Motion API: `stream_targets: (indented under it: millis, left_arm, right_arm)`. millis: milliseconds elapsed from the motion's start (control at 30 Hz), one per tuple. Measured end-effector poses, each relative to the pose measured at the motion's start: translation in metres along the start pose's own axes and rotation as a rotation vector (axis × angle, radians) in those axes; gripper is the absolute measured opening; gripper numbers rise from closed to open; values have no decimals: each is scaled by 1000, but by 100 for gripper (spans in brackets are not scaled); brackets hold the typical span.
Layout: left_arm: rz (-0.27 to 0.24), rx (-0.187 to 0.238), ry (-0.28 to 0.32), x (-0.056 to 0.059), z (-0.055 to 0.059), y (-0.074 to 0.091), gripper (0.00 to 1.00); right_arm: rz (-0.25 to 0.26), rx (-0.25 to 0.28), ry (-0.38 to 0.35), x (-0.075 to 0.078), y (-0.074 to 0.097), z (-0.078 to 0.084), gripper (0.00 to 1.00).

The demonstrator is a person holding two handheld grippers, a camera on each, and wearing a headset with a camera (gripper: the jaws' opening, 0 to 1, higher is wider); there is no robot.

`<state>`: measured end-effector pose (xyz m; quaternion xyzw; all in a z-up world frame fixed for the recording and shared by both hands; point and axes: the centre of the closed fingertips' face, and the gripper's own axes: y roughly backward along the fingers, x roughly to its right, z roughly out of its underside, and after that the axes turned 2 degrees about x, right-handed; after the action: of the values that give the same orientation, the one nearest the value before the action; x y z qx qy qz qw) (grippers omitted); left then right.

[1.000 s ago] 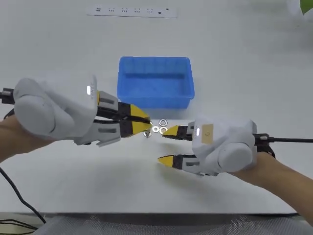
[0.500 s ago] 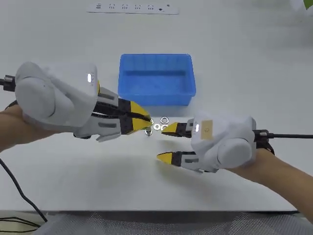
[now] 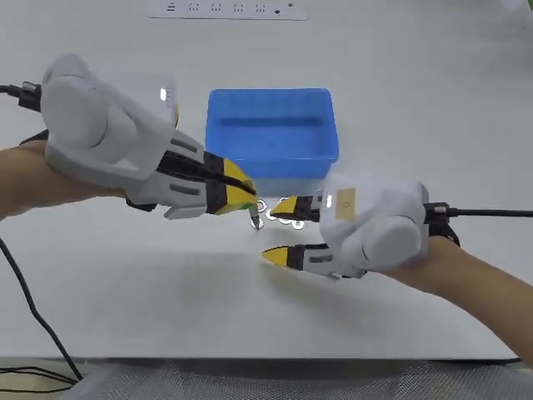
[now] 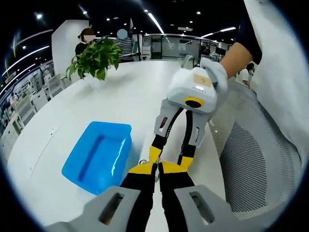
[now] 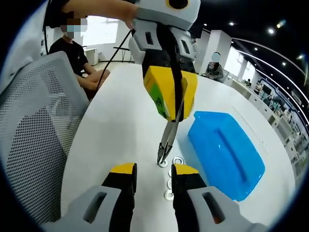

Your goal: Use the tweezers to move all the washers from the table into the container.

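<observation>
The blue container [image 3: 271, 133] stands on the white table just behind the grippers. Several small metal washers [image 3: 283, 217] lie in a cluster in front of it. My left gripper [image 3: 246, 200] is shut on metal tweezers [image 3: 254, 215], which slant down so their tips rest at the left side of the cluster. In the right gripper view the tweezers [image 5: 170, 135] meet one washer [image 5: 164, 163]; whether they grip it I cannot tell. My right gripper [image 3: 273, 230] stands open just right of the washers, nothing between its jaws. The left gripper view shows the container [image 4: 99, 154] at left.
A white power strip [image 3: 229, 8] lies at the table's far edge. A potted plant [image 4: 94, 58] stands on the table beyond the container. A mesh chair [image 5: 38, 121] and a seated person are beside the table. Cables trail from both grippers.
My left gripper has risen and tipped more steeply, while the tweezers' tips stay at the washers. The right gripper has barely moved. The head camera shifted slightly.
</observation>
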<state>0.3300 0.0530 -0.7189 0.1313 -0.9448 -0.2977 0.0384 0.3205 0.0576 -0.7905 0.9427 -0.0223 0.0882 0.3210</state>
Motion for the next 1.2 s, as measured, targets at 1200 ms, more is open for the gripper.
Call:
stream_targets:
  millis: [1200]
  left_arm:
    - [3, -14, -38, 0, 2, -9, 7]
  right_arm:
    - [-149, 75, -15, 10, -13, -19, 12]
